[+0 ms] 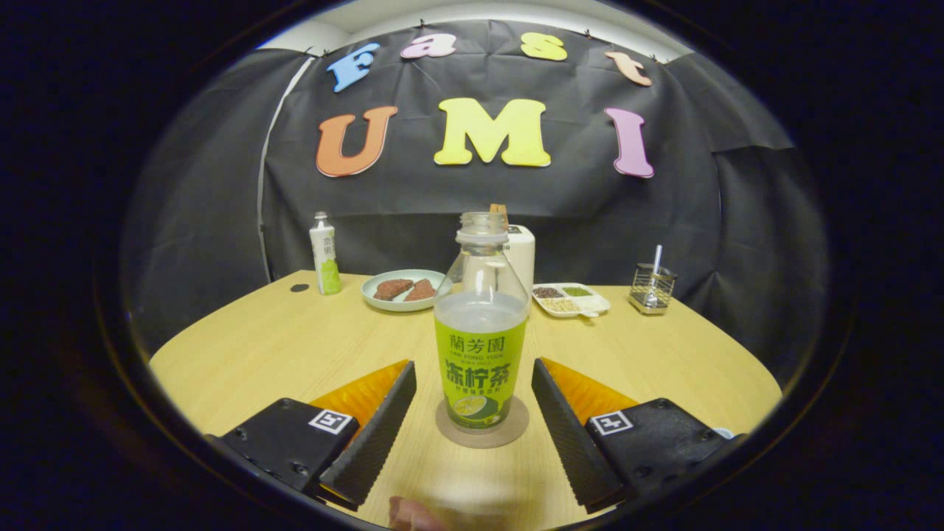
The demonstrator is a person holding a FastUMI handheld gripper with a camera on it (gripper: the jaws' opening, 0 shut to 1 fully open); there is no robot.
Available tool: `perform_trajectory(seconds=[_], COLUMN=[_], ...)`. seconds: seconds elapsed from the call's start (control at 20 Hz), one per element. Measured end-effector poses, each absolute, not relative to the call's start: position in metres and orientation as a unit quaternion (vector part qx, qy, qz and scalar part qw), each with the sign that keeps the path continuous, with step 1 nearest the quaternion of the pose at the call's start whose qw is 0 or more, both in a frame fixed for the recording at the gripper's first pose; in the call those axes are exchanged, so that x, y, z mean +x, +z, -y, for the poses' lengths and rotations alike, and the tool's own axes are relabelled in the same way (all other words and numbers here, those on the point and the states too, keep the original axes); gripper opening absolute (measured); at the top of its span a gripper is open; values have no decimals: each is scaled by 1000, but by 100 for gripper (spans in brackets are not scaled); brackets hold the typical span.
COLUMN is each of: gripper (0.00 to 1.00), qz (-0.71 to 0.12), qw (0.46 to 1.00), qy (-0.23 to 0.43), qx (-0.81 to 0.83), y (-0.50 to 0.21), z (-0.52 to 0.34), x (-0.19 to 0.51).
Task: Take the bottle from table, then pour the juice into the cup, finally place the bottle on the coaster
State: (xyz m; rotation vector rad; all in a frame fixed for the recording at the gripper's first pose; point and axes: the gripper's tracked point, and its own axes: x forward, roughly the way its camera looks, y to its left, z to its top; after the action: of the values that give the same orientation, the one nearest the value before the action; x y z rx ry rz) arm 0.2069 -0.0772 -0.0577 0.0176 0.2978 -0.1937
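The tool (473, 391) is spread wide, its two black ribbed fingers (372, 435) apart on either side of the juice bottle (481, 346) and touching nothing. The bottle stands upright and uncapped on a round brown coaster (483, 435), between the fingers at the tool's 12 o'clock, with pale liquid up to the top of its green label. A fingertip (409, 515) of the person shows at 6 o'clock, below the coaster. Farther across the wooden tabletop (280, 346), at 11 o'clock, sits a plate (402, 289) holding two brown pieces, and beyond it toward 10 o'clock a capped white-and-green bottle (324, 254). At 1 o'clock lie a divided tray of grains (571, 299) and a wire utensil holder (652, 287). A white appliance (521, 254) stands directly behind the juice bottle.
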Motion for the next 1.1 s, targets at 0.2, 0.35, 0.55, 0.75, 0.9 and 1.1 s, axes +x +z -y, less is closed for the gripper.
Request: perform_trajectory(seconds=[0.2,0.35,0.55,0.75,0.9,1.1], gripper=[100,100,100,100,100,100], qz=[-114,-88,-54,-36,-30,-28], qw=[987,986,990,991,992,992], qy=[-114,-136,-132,-129,-121,-119], qx=[-17,-28,-4,-10,-5,-1], y=[-32,-5,31,49,49,43], z=[68,63,41,20,1,-19], x=[157,116,70,35,17,-3])
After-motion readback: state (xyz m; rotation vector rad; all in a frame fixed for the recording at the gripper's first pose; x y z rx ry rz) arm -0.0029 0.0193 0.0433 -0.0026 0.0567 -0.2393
